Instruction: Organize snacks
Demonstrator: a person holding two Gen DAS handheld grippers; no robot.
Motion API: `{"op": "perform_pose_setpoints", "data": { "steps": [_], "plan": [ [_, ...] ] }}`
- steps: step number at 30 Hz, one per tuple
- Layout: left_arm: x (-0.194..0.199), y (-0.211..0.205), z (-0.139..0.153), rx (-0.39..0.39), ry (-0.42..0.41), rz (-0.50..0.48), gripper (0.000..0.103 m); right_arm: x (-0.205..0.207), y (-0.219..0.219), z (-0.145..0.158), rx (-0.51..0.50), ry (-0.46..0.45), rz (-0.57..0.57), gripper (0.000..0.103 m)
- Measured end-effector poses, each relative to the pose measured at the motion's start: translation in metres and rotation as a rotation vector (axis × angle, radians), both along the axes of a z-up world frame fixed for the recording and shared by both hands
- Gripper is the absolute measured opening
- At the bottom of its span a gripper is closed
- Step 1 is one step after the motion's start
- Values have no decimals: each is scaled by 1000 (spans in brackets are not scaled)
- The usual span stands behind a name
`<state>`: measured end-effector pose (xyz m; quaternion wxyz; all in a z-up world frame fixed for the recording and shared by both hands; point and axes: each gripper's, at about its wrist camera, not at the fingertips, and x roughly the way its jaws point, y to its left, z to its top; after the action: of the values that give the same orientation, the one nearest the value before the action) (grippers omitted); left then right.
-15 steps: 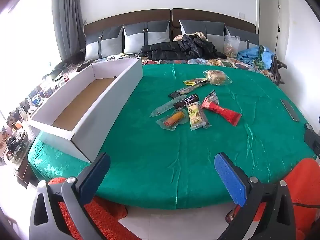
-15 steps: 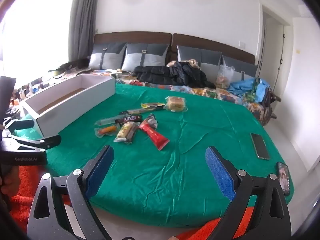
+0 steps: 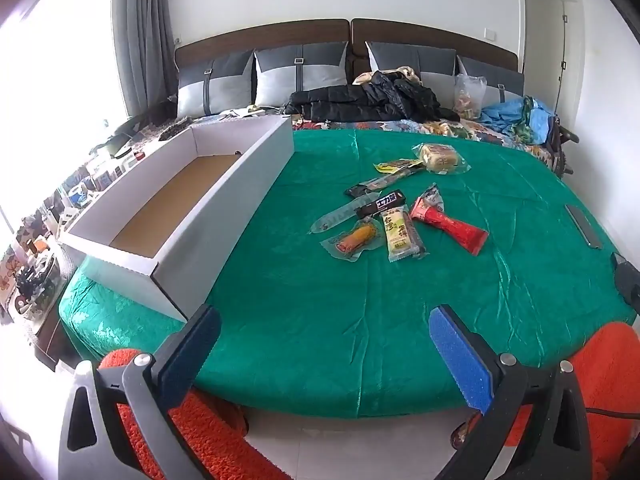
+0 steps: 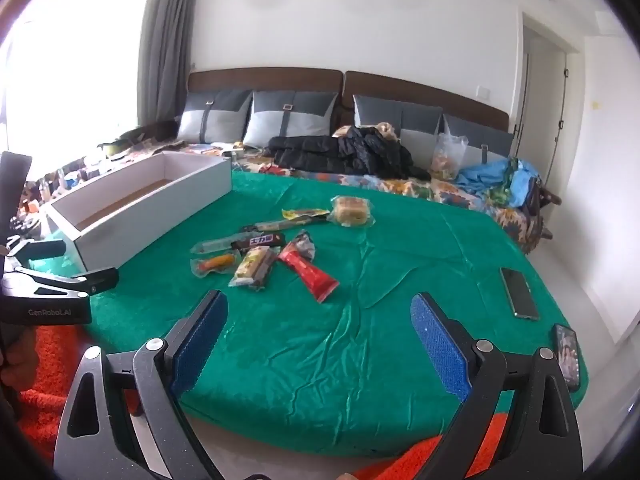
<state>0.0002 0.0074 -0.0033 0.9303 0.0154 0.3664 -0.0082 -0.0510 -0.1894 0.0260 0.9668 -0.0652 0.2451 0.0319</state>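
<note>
You are at the very start: nothing has been picked up, and every snack lies on the green cloth (image 3: 360, 320) to the right of the white box (image 3: 224, 216), well apart from it. The box looks empty, with a brown cardboard floor and smooth white walls, long and narrow in shape.

Your left gripper (image 3: 324, 356) hangs at the near edge of the cloth with its jaws wide apart and nothing between them. Your right gripper (image 4: 320, 344) does the same, jaws spread and empty. Both carry blue ribbed pads.

The pile is mostly thin, slippery plastic wrappers. Nearest the box is a clear long pack (image 3: 344, 214), with an orange sausage pack (image 3: 354, 238) beside it. A dark chocolate bar (image 3: 384, 204) overlaps the clear pack, and a yellow-green wafer pack (image 3: 400, 234) lies just right of the sausage. Farther from the box sits a red tapered pack (image 3: 452, 226), and beyond them a puffy bagged bun (image 3: 440, 158)

The next move probably calls for reaching forward to one outer item, closing across its narrow width, since the flat packs overlap and a crinkly wrapper may slide. A phone (image 4: 518, 292) lies far from the box; leave it
</note>
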Motion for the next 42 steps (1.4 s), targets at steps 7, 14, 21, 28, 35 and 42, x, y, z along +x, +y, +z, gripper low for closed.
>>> {"op": "perform_pose_setpoints", "data": {
  "steps": [7,14,21,28,35,42],
  "plan": [
    [-5,3,4,5,-8,6,103,-3,0,-2,1,-4,0,95],
    [-6,7,3,7,-5,18,103,-3,1,-2,1,-5,1,95],
    [-6,8,2,12,-3,18,103,-4,0,-3,3,-6,1,95],
    [-4,10,3,-16,-9,19,103,-2,4,1,1,10,-3,95],
    [-10,3,3,6,-15,4,103,-8,-3,1,25,-18,-6,95],
    [-11,1,6,12,-13,-9,103,-12,-8,-1,41,-32,-4,95]
  ]
}}
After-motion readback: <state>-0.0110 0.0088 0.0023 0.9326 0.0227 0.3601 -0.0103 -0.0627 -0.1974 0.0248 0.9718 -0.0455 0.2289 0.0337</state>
